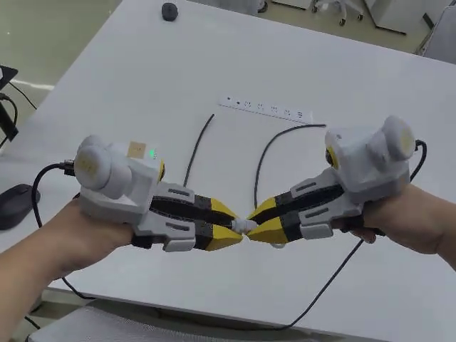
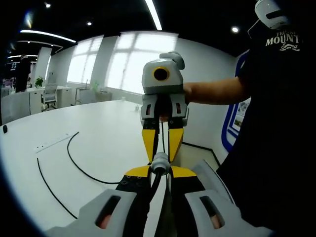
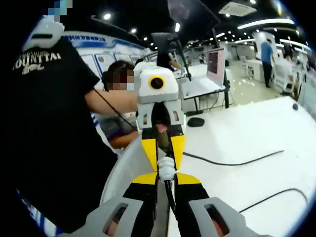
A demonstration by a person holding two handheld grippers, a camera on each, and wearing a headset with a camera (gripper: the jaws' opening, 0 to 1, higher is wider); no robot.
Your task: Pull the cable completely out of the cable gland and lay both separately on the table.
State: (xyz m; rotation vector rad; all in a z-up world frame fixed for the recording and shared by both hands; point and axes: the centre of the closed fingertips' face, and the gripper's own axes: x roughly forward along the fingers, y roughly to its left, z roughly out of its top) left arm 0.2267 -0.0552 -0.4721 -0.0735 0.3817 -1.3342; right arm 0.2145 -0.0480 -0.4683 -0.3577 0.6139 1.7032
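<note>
A small pale cable gland (image 1: 244, 226) is held in the air over the white table (image 1: 142, 85), pinched between two grippers that meet tip to tip. My left gripper (image 1: 234, 226) is shut on the gland (image 2: 160, 162). My right gripper (image 1: 255, 221) faces it, shut on the black cable (image 3: 170, 195) that runs back between its jaws from the gland (image 3: 166, 168). That thin cable (image 2: 162, 133) also appears between the right gripper's yellow fingers (image 2: 148, 143). A black cable (image 1: 258, 174) on the table curves toward the grippers, and its near end is hidden behind them.
A second black cable (image 1: 198, 149) lies loose to the left. A white power strip (image 1: 265, 109) lies beyond. A dark mouse (image 1: 14, 205) sits at the left edge and a small dark object (image 1: 169, 11) at the far end. The near table edge runs just below the grippers.
</note>
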